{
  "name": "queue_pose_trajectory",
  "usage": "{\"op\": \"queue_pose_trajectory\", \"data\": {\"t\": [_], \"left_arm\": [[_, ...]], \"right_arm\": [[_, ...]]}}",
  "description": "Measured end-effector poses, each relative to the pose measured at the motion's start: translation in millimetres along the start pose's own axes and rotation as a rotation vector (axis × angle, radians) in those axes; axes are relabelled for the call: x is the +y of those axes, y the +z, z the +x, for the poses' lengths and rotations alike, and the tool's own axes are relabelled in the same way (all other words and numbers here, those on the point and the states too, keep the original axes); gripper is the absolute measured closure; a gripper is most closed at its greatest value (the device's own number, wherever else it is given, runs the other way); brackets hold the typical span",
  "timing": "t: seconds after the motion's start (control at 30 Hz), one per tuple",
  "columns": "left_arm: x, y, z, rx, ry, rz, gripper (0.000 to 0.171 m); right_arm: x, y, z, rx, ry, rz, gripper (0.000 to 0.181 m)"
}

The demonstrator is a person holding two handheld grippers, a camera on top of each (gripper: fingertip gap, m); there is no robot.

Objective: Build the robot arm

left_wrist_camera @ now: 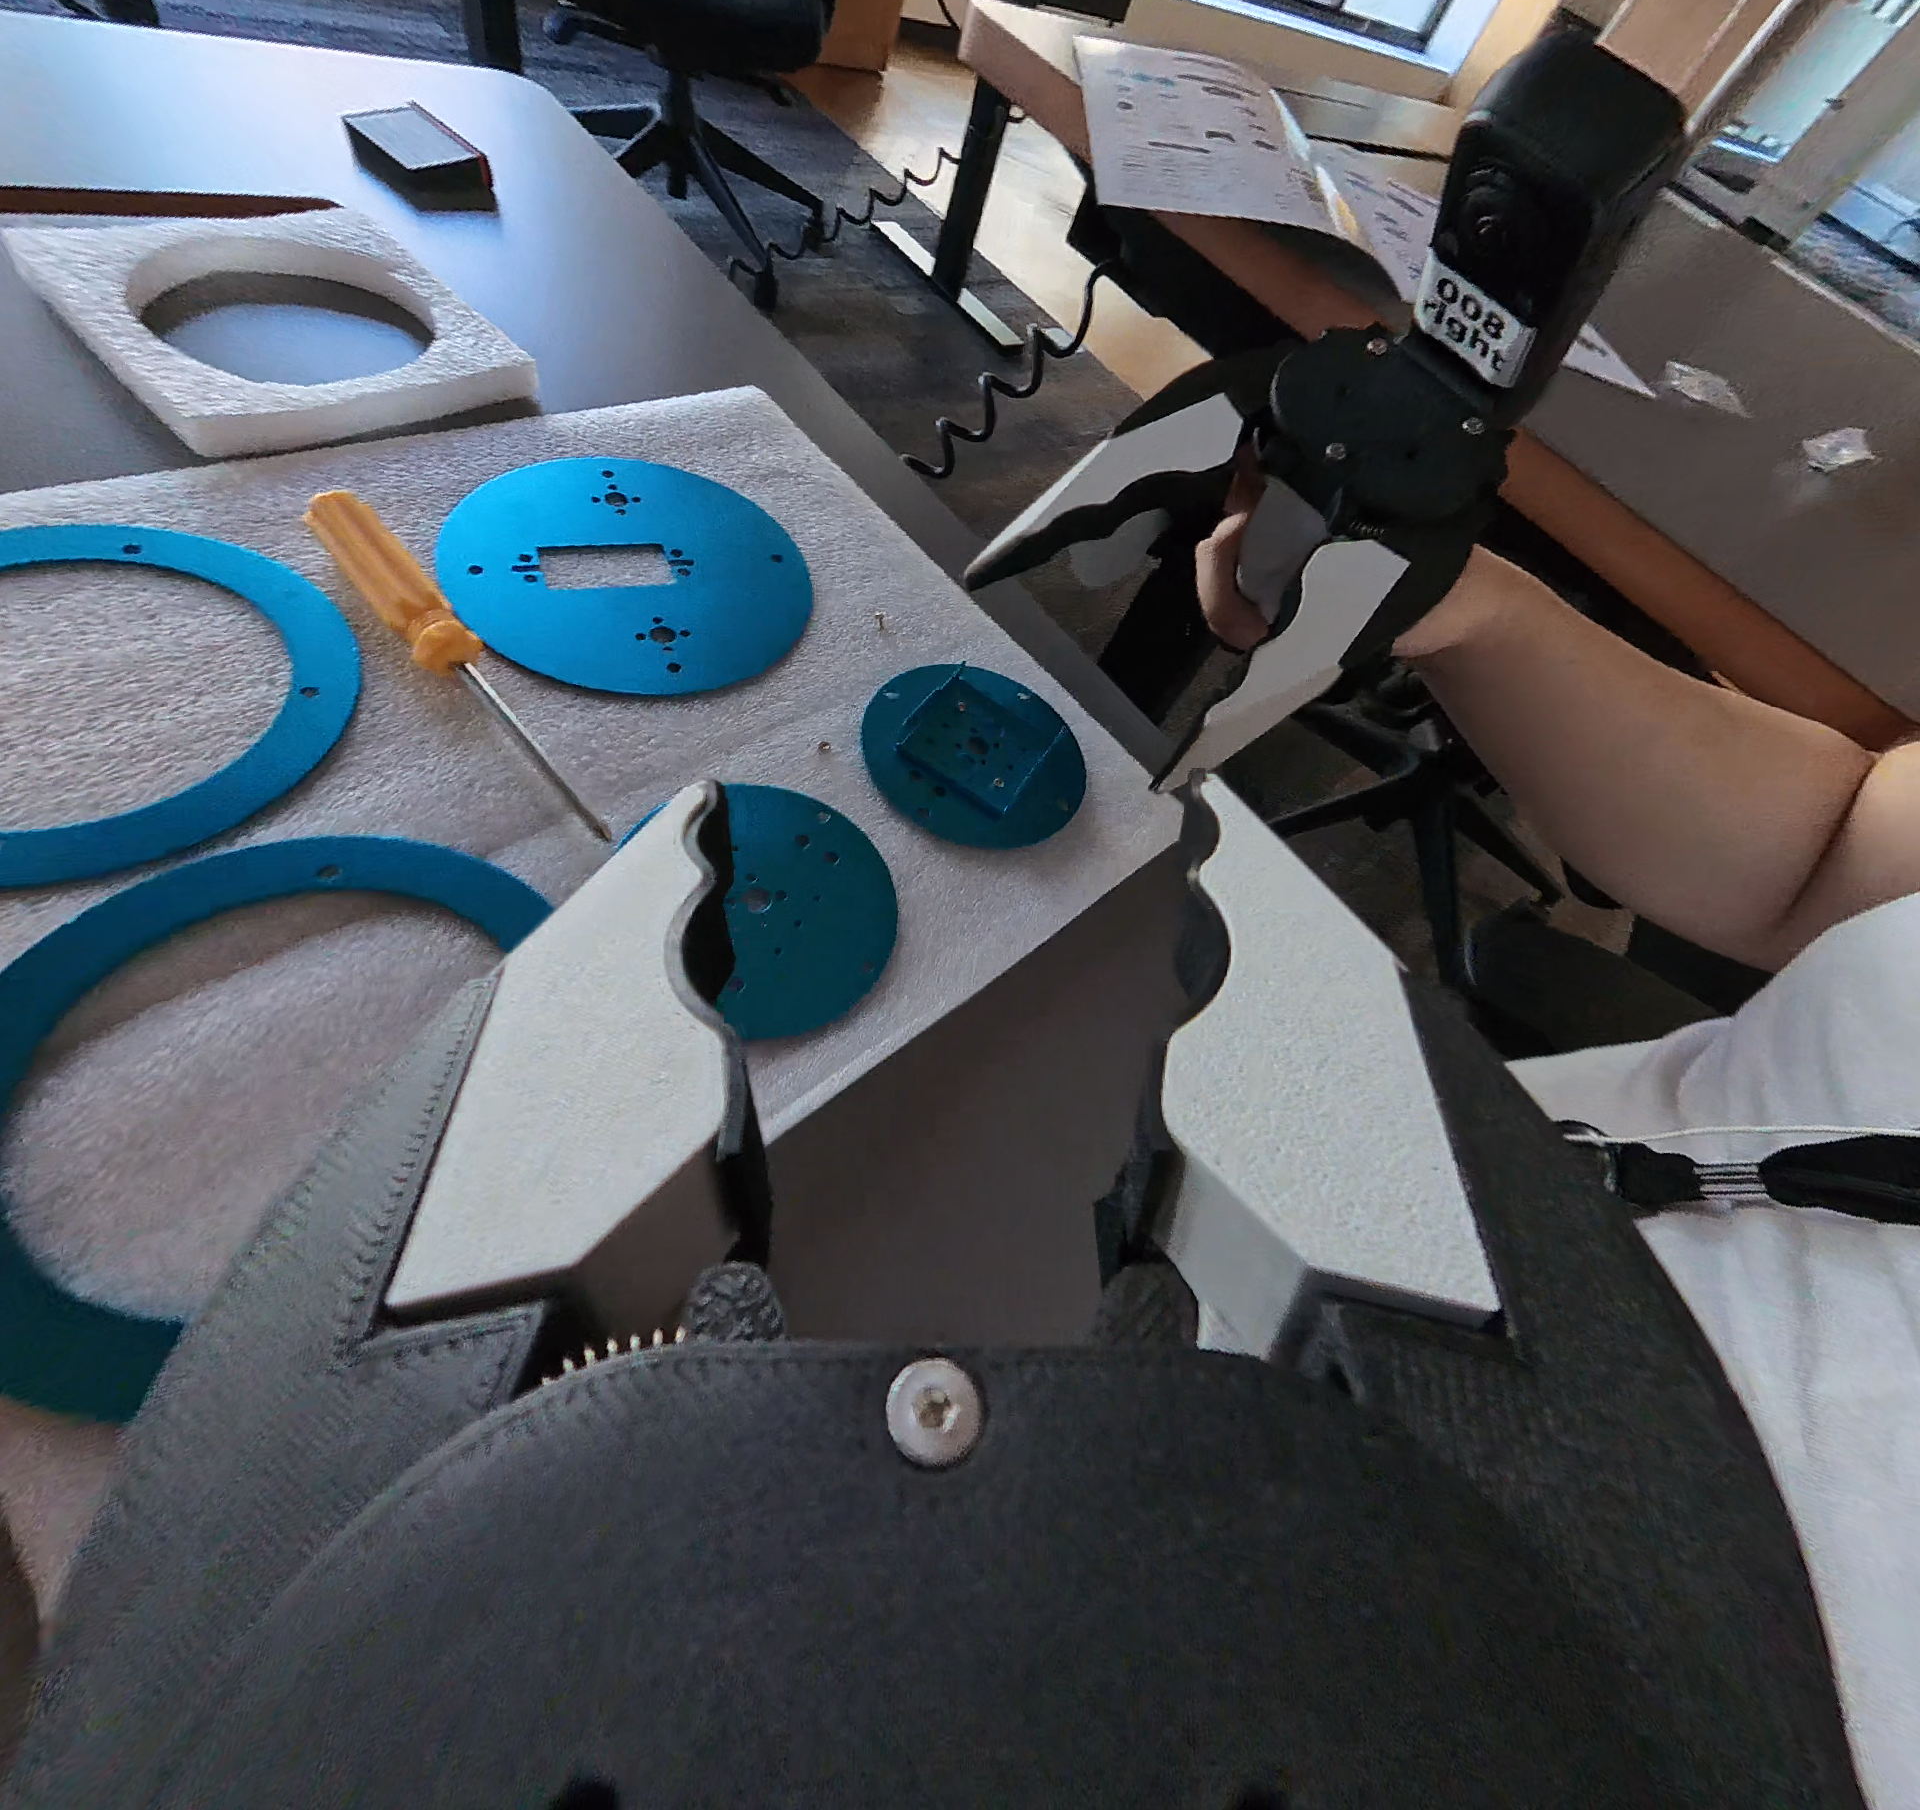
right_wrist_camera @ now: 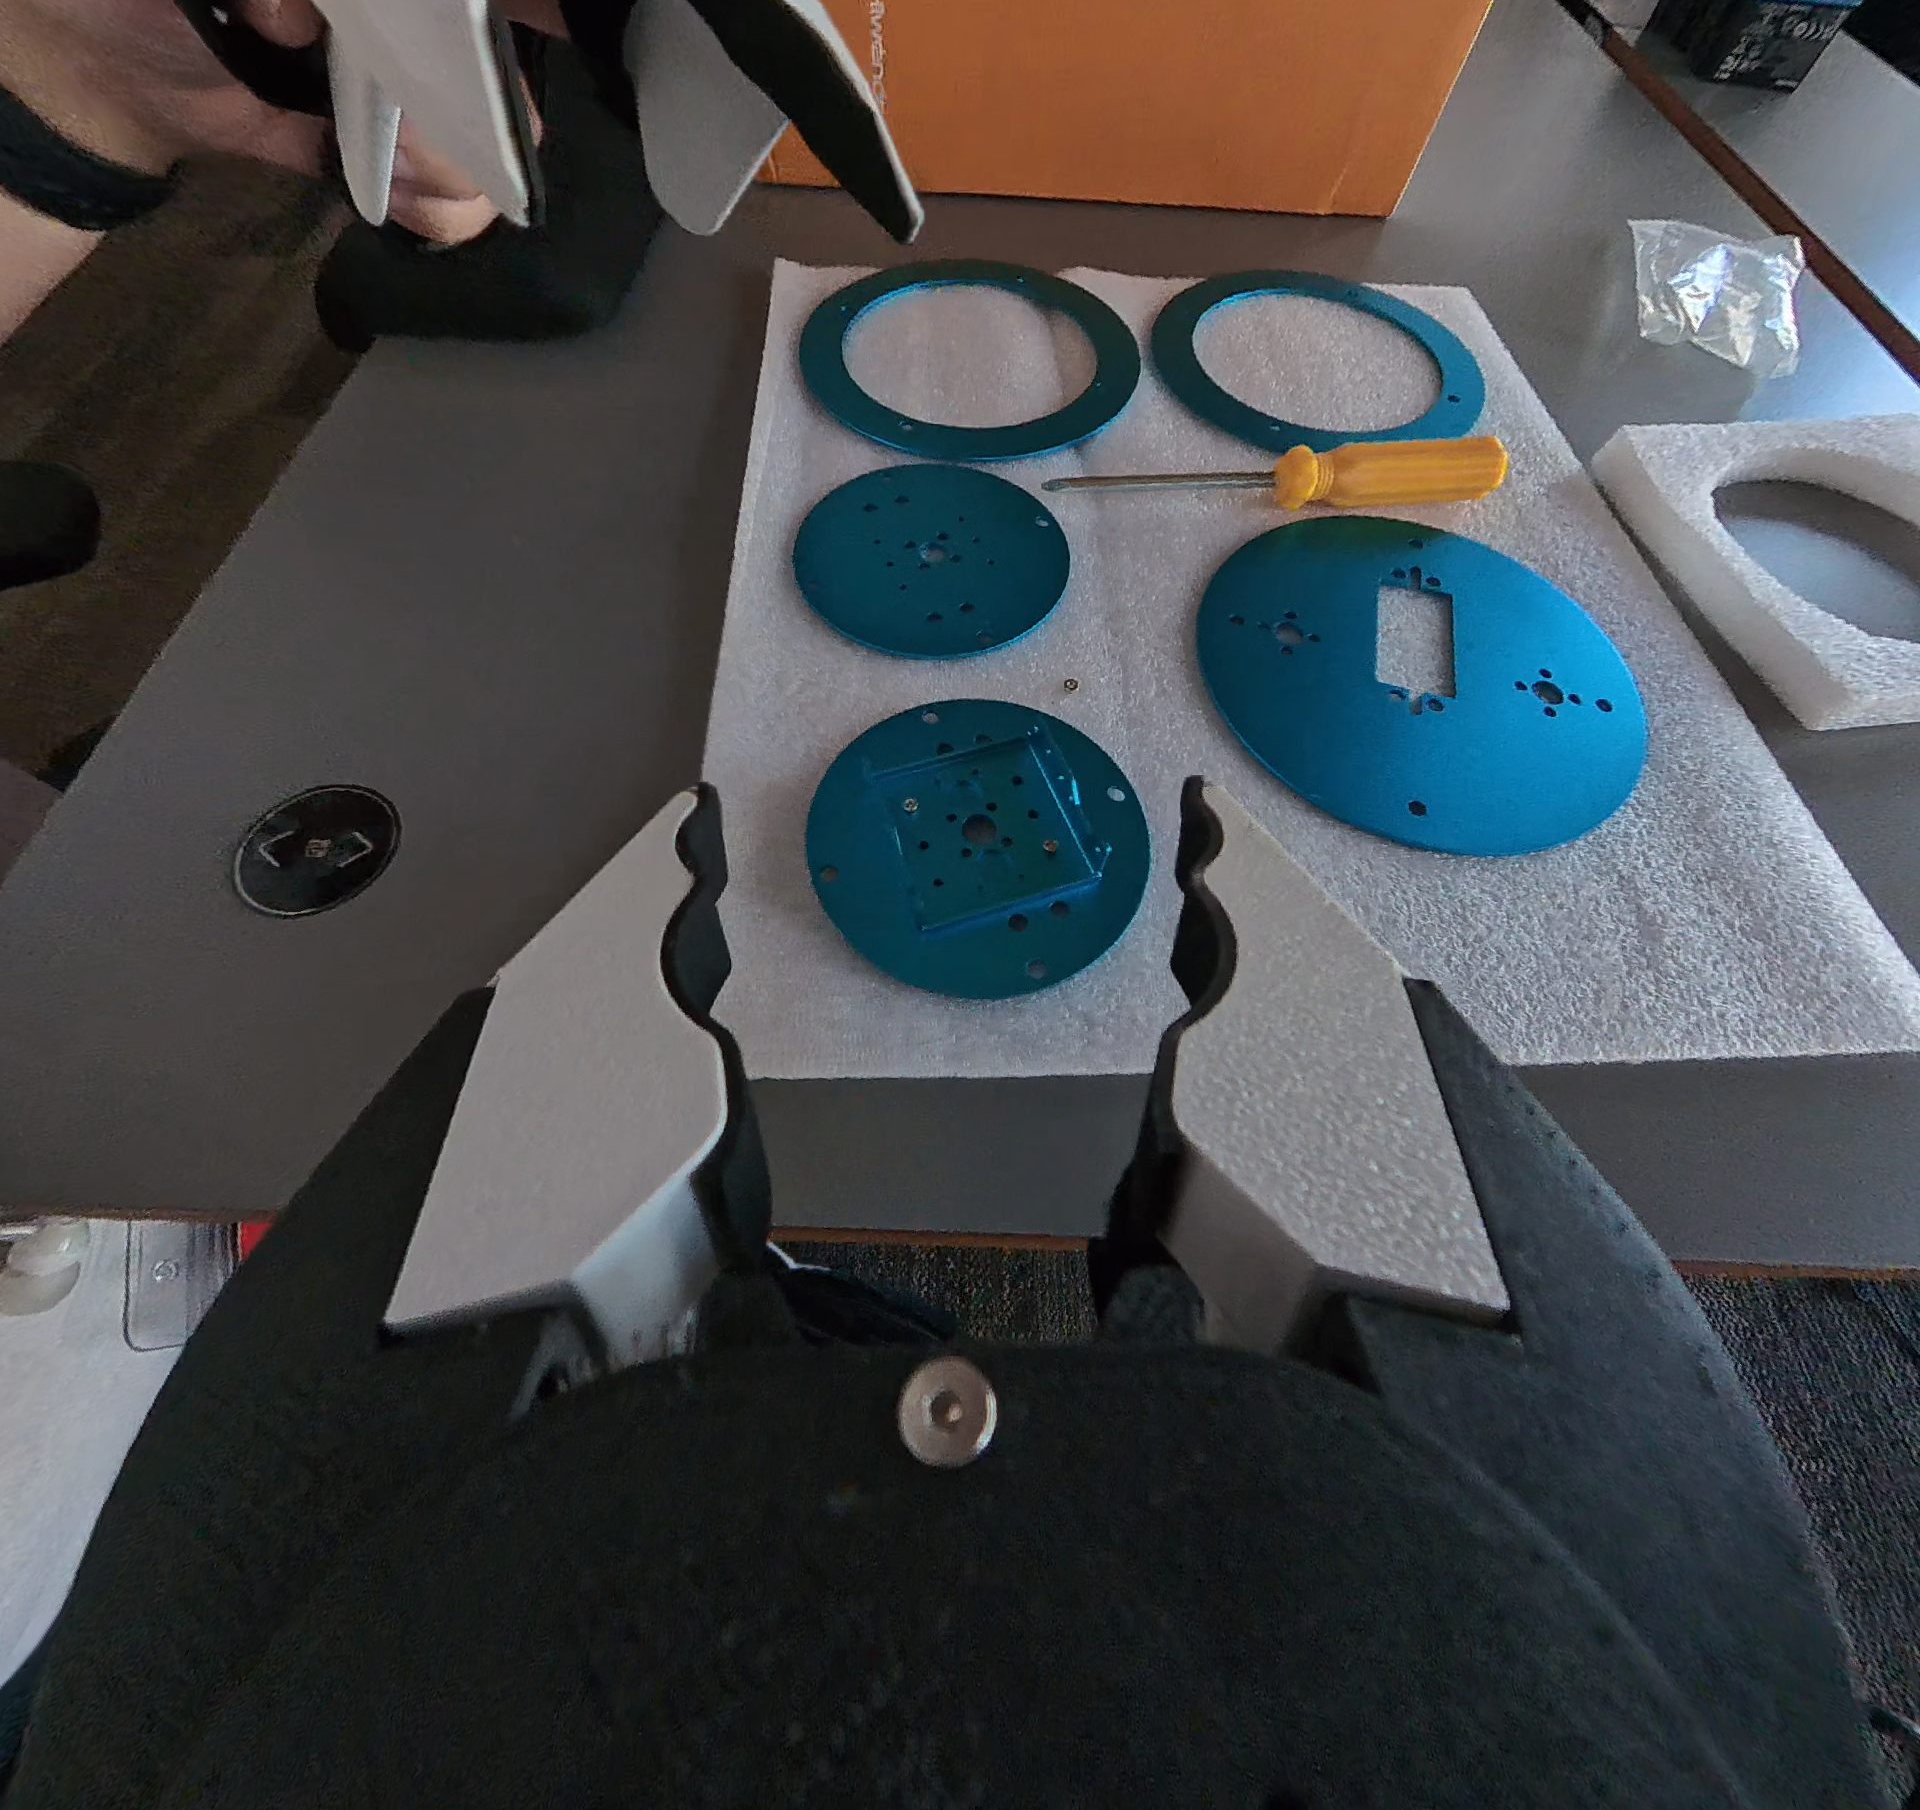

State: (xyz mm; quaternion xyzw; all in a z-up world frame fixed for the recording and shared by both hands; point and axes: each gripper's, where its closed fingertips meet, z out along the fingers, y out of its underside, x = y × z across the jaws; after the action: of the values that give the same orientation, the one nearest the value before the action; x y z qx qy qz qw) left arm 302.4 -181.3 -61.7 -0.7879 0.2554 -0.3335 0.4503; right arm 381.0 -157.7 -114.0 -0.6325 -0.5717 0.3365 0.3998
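A white foam sheet (right_wrist_camera: 1351, 950) holds two blue rings (right_wrist_camera: 821, 358) (right_wrist_camera: 1317, 290), a large blue disc (right_wrist_camera: 1351, 742) with a rectangular cut-out, a small holed blue disc (right_wrist_camera: 862, 607), a small blue disc with a square bracket (right_wrist_camera: 852, 908) and a yellow screwdriver (right_wrist_camera: 1392, 472). My right gripper (right_wrist_camera: 951, 794) is open and empty, hovering over the bracket disc at the sheet's near edge. My left gripper (left_wrist_camera: 956, 794) is open and empty above the sheet's corner, beside the holed disc (left_wrist_camera: 810, 919) and the bracket disc (left_wrist_camera: 971, 758). The right gripper (left_wrist_camera: 1070, 680) faces it.
An orange cardboard box (right_wrist_camera: 1143, 46) stands behind the foam sheet. A clear bag of small parts (right_wrist_camera: 1714, 306) and a white foam block with a round hole (right_wrist_camera: 1683, 503) lie to its right. A tiny nut (right_wrist_camera: 1070, 685) lies on the sheet. A black round insert (right_wrist_camera: 317, 851) sits in the grey table (right_wrist_camera: 468, 617). From the right gripper's tips to the tiny nut (right_wrist_camera: 1070, 685) is close to 7 cm. It turns up in the left wrist view (left_wrist_camera: 821, 751) as well.
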Motion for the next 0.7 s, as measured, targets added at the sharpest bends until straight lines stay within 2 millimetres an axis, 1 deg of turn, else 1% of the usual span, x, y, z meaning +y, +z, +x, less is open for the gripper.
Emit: {"op": "queue_pose_trajectory", "data": {"t": [0.1,0.3,0.5,0.7], "left_arm": [[4,-17,0,-0.073,-0.003,0.016,0.085],[8,-52,8,-0.158,-0.007,0.055,0.085],[10,-87,14,-0.237,-0.004,0.106,0.082],[16,-109,15,-0.270,-0.022,0.134,0.079]], "right_arm": [[-7,-5,-3,0.029,0.000,0.020,0.092],[-18,-16,-11,0.099,-0.027,0.053,0.091],[-29,-19,-8,0.157,-0.009,0.064,0.092],[-48,-17,-3,0.199,-0.028,0.082,0.093]]}}
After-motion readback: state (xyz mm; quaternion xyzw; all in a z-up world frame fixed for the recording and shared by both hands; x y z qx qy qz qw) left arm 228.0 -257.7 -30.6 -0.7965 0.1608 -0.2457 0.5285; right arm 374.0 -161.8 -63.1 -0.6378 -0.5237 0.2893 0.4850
